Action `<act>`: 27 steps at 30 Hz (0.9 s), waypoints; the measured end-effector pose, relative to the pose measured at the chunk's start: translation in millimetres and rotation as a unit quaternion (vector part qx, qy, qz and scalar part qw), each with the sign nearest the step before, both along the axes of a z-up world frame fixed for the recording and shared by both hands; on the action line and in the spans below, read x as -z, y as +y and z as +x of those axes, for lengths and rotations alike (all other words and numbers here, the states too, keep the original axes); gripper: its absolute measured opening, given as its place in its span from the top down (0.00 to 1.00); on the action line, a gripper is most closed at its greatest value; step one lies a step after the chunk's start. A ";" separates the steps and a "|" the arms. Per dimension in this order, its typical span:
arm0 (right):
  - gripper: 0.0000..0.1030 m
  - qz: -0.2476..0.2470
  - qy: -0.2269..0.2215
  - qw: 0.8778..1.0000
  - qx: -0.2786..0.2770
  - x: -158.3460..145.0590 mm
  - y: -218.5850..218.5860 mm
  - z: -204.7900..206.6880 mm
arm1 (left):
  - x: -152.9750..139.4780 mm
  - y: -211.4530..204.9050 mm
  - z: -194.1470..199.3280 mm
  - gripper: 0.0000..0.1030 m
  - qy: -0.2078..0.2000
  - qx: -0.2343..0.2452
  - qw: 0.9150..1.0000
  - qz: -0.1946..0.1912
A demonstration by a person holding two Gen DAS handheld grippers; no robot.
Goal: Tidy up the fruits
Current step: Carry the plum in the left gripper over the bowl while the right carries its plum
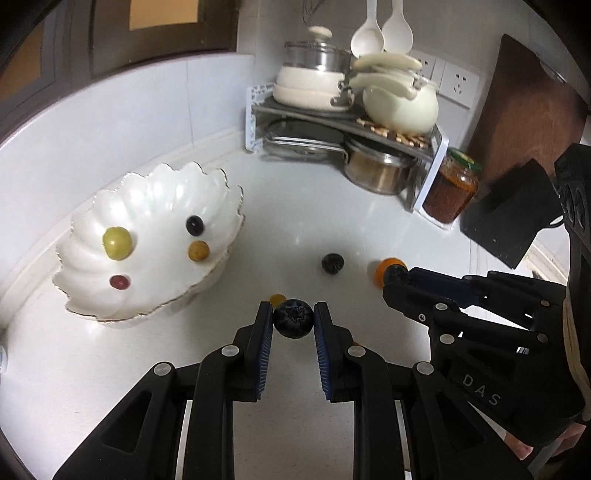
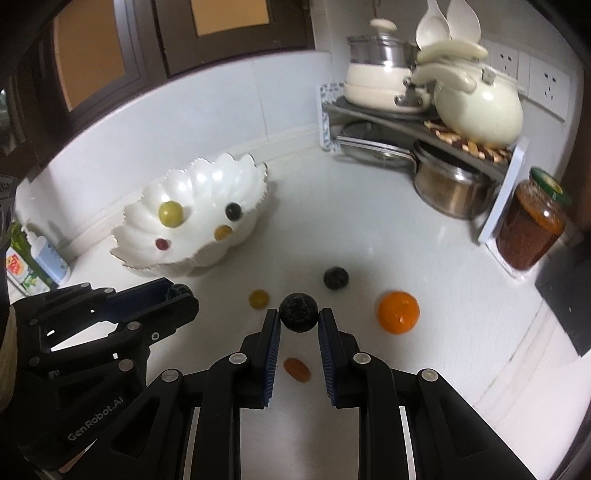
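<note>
Together, the 2 wrist views show a white counter (image 2: 369,229) bearing 1 scalloped white bowl (image 1: 177,184) at far left. We count 4 fruits inside it: 1 yellow-green fruit (image 1: 117,243), 1 dark berry (image 1: 194,225), 1 amber fruit (image 1: 198,251) and 1 small red fruit (image 1: 120,282).

We see the left gripper (image 1: 293,317) clamped on 1 blueberry (image 1: 293,318), its 2 blue pads pressing the berry's sides, held above the counter just right of the bowl's near rim. We see the right gripper (image 2: 298,317) likewise clamped on 1 dark berry of its own (image 2: 298,313), to the right of the left gripper.

On the counter itself we count 4 loose fruits in the right wrist view: 1 dark wrinkled fruit (image 2: 336,278) in the middle, 1 orange (image 2: 398,312) to its right and nearer, 1 small yellow fruit (image 2: 258,298) to the left, and 1 small orange-brown piece (image 2: 296,369) nearest, seen between the right gripper's fingers.

At far right stands 1 corner rack (image 2: 509,173) carrying cream and steel pots, with 2 white spoons (image 2: 432,26) above. Beside the rack stands 1 jar (image 2: 532,225) with a green lid, and 1 dark board (image 1: 517,122) leans against the wall at right.
</note>
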State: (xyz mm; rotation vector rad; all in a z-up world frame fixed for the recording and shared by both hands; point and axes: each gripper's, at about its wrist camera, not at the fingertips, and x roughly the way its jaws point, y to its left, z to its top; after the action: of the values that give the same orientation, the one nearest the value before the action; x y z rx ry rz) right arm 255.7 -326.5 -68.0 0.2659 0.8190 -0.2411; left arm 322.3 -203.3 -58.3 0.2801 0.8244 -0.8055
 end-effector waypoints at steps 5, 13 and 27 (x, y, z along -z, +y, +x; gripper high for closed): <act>0.78 -0.009 -0.017 1.000 -0.012 -15.4 9.3 1.3 | -12.6 12.1 0.3 0.78 -0.011 -0.015 1.000 -0.012; 0.78 -0.022 -0.049 0.998 -0.032 -40.1 23.2 5.7 | -33.1 31.7 1.7 0.78 -0.030 -0.037 0.998 -0.033; 0.78 -0.015 -0.084 0.994 -0.070 -62.8 44.3 46.6 | -55.9 62.8 30.8 0.78 -0.062 -0.101 0.992 -0.042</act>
State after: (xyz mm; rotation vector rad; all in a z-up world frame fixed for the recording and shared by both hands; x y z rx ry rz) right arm 302.3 -282.2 -5.2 0.1969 0.6637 -0.0966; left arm 353.2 -140.5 -2.3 0.1667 0.6878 -0.6247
